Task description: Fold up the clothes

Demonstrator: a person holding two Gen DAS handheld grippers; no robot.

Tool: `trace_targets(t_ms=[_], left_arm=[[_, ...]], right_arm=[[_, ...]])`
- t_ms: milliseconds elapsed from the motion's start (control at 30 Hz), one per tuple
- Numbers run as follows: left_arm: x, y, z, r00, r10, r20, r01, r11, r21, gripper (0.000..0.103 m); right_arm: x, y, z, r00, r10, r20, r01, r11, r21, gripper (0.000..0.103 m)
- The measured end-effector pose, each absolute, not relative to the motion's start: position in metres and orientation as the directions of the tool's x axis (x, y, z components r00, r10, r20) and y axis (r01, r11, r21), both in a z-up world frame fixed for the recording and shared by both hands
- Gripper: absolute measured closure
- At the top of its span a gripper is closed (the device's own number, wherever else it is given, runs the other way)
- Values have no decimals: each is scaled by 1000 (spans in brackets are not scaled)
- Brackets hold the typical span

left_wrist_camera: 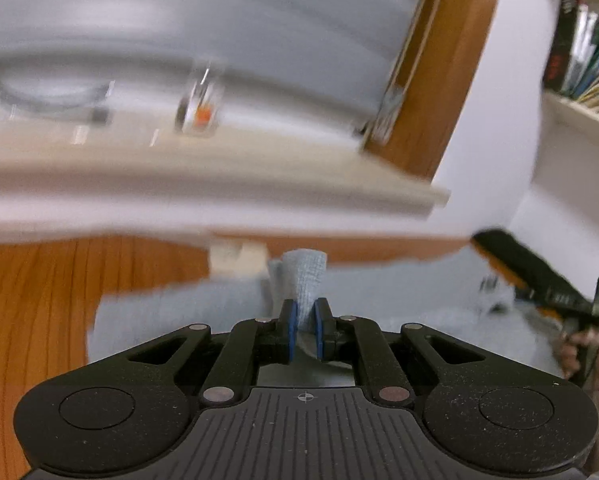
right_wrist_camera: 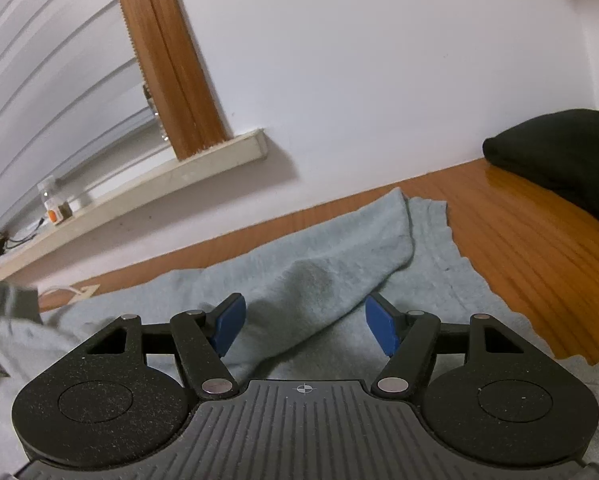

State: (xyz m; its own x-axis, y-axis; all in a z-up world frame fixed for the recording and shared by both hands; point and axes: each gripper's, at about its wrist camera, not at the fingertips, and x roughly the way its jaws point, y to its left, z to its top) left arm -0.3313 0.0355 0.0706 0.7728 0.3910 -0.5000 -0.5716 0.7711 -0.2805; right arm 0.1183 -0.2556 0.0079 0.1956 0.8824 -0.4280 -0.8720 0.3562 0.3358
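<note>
Two grippers over one wooden tabletop (right_wrist_camera: 539, 248) against a white wall, window sill (right_wrist_camera: 203, 156) above it. Biggest item — pale blue-grey garment (right_wrist_camera: 307, 280), knit-looking, spread flat across the tabletop with one layer or sleeve lying rumpled over the rest; scalloped edge toward the right. Black folded cloth (right_wrist_camera: 559, 152) sits well apart at the far right corner, likely already done. Left gripper (left_wrist_camera: 305, 322): fingers pressed together, pinching a bunched tip of the garment that sticks up between the blue pads; its view is motion-blurred. Right gripper (right_wrist_camera: 303, 324): fingers spread, hovering just over the garment's middle, nothing between them, pads not pressing fabric. Step in hand looks like carrying the pinched corner across for a fold — keep the pinch firm, lift just enough to clear the lower layer, lay the edge parallel to the far hem, and use the right fingers to pin or smooth the crease line so the cloth doesn't drag.
</note>
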Motion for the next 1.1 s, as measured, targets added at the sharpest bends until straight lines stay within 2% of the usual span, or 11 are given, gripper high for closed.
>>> trace_targets(t_ms=[100, 167, 233, 333, 533, 600, 667, 700, 733, 767, 1100], left_arm=[[-342, 41, 57, 747, 393, -536, -600, 745, -291, 82], [-348, 46, 59, 738, 408, -537, -614, 736, -285, 71], [-347, 51, 63, 726, 439, -529, -633, 727, -266, 48], [-343, 63, 64, 718, 430, -547, -634, 728, -261, 34], [-325, 89, 39, 649, 376, -662, -640, 740, -207, 34], [-325, 88, 35, 653, 369, -661, -626, 755, -196, 34], [-326, 85, 35, 650, 384, -656, -628, 757, -180, 47], [-326, 81, 36, 645, 398, -652, -628, 762, -156, 76], [-326, 77, 36, 640, 413, -648, -629, 766, -132, 91], [-326, 71, 38, 639, 436, -634, -627, 772, -101, 96], [-378, 61, 96, 705, 554, -442, -665, 733, -143, 99]], right_arm=[[119, -256, 8, 201, 881, -428, -868, 363, 339, 37], [120, -255, 8, 201, 879, -432, -867, 365, 339, 37], [120, -254, 7, 197, 878, -437, -868, 363, 338, 37], [119, -253, 6, 190, 876, -443, -871, 359, 337, 37], [119, -254, 6, 187, 877, -443, -869, 358, 343, 36], [119, -254, 6, 186, 878, -441, -868, 358, 346, 36], [120, -254, 6, 184, 879, -440, -867, 356, 348, 36], [120, -254, 6, 182, 879, -440, -867, 354, 349, 36], [120, -254, 6, 181, 880, -440, -867, 353, 350, 36], [120, -254, 6, 180, 880, -440, -867, 353, 351, 36], [121, -259, 7, 199, 885, -421, -859, 364, 359, 32]])
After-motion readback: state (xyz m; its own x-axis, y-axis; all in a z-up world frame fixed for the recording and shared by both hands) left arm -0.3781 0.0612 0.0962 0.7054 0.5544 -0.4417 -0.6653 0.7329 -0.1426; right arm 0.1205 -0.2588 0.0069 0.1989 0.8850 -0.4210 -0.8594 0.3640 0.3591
